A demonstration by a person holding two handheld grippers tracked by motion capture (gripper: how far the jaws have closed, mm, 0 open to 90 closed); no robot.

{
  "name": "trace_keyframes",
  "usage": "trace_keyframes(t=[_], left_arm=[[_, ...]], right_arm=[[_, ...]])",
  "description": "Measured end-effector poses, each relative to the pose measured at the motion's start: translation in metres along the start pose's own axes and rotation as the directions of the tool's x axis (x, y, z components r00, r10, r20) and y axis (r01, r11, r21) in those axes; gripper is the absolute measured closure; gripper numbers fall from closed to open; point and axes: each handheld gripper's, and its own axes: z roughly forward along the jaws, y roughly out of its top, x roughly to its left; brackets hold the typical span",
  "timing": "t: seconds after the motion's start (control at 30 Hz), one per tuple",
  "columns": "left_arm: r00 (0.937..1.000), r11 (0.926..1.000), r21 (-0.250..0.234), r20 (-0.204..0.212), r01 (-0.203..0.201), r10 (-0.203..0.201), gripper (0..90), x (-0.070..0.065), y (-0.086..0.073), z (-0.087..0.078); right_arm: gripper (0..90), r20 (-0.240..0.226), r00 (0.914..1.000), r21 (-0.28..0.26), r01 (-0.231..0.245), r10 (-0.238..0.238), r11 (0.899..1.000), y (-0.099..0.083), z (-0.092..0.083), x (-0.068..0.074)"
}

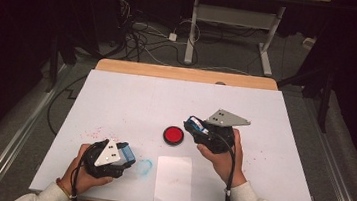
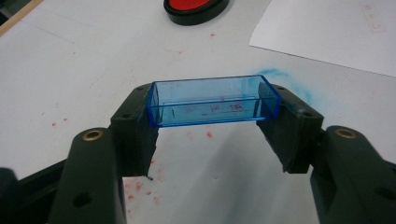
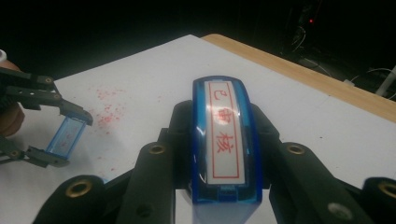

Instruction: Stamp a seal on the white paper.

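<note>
A clear blue rectangular cap (image 2: 212, 100) sits crosswise between the jaws of my left gripper (image 2: 214, 109), which is shut on its two short ends just above the table. In the high view that left gripper (image 1: 127, 155) is at the near left. My right gripper (image 1: 195, 126) is raised right of centre and is shut on a blue stamp (image 3: 226, 140) with a white label of red characters. The stamp (image 1: 197, 126) points toward the far left. In the right gripper view the left gripper's fingers (image 3: 74, 112) hold the cap (image 3: 69, 135) at the left.
A round red pad in a black rim (image 1: 173, 135) lies mid-table, between the grippers. A white paper sheet (image 1: 173, 180) lies near the front edge. A blue ink smear (image 1: 145, 166) and red ink specks (image 1: 93, 133) mark the white table (image 1: 166, 99).
</note>
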Motion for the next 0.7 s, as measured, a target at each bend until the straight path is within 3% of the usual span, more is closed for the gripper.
trace_keyframes(t=[0.7], left_arm=[[0.9998,0.9988,-0.044,-0.012,-0.019,0.019,39.0,-0.009,0.021,0.014]], right_arm=[[69.5,-0.058,0.9975,-0.010,-0.041,0.041,0.999,-0.002,0.008,0.015]])
